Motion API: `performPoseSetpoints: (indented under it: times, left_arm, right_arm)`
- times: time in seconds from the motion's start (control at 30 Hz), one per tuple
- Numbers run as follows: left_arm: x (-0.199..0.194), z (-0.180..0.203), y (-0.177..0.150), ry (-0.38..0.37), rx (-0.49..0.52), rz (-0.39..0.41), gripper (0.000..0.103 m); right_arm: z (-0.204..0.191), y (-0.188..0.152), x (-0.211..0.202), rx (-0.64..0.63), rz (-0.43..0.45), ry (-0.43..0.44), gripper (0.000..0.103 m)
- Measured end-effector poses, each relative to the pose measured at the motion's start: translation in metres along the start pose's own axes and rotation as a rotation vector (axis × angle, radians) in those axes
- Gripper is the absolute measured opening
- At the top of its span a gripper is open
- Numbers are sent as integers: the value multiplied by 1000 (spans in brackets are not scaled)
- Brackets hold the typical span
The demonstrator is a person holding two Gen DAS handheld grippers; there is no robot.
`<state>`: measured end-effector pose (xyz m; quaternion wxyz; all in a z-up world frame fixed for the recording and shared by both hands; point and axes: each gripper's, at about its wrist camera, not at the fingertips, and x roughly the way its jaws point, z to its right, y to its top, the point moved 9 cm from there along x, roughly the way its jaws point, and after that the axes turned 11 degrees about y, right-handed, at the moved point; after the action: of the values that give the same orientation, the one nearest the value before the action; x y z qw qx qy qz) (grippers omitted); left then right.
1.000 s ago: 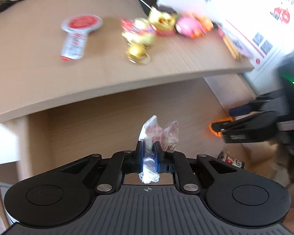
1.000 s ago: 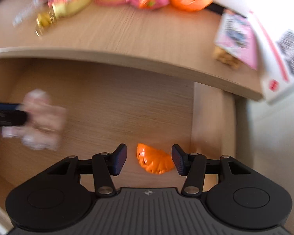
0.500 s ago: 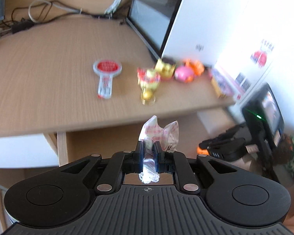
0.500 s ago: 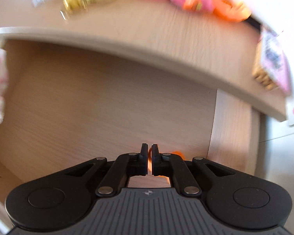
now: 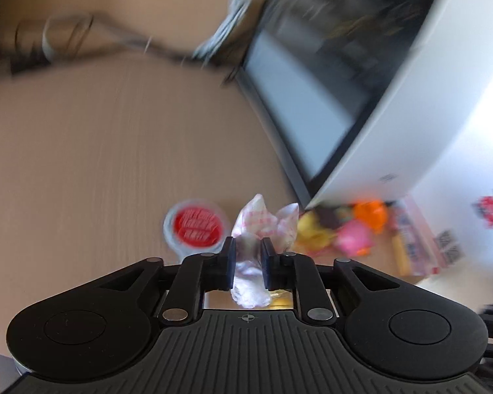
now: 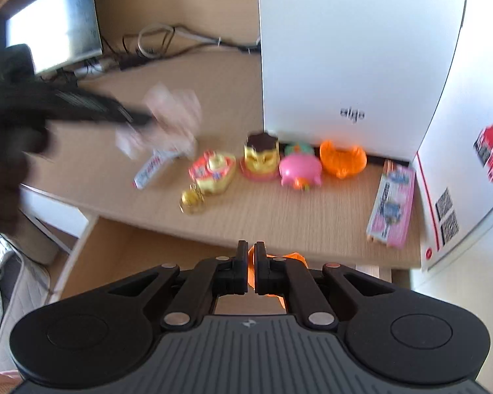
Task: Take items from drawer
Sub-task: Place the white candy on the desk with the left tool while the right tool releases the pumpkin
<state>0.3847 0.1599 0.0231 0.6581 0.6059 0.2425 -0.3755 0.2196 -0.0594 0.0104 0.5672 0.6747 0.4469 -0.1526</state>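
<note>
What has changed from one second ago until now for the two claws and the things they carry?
The right claw closed on the orange toy in the drawer and lifted it to desk level. The left claw carried its pink-white wrapper up over the desk; its jaws have just been opening slightly, wrapper between them. The desk toys stayed.

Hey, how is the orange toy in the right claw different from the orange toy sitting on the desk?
The held orange toy is pinched in the shut right claw and mostly hidden behind it. The desk orange toy rests free against the white panel beside a pink toy, fully visible. Both are glossy translucent orange.
</note>
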Motion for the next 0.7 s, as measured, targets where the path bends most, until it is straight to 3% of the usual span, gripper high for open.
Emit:
performPoseSetpoints:
  times: [0.07, 0.13, 0.23, 0.37, 0.53, 0.7]
  left_arm:
    - [18, -6, -7, 48, 8, -7, 18]
    - [16, -10, -7, 45, -20, 33, 18]
    - [-9, -17, 2, 10, -112, 148, 18]
    - [-43, -28, 8, 35, -123, 256, 18]
    - [-62, -36, -12, 72, -92, 235, 18]
    - [-69, -46, -49, 68, -123, 162, 18]
  right_arm:
    - [-4, 5, 0, 4, 10, -2, 3]
    - [3, 6, 6, 11, 8, -9, 3]
    - [14, 6, 12, 33, 3, -14, 3]
    - [18, 15, 12, 55, 30, 15, 3]
    - [4, 53, 18, 26, 109, 85, 3]
    - [-25, 96, 39, -92, 162, 128, 3]
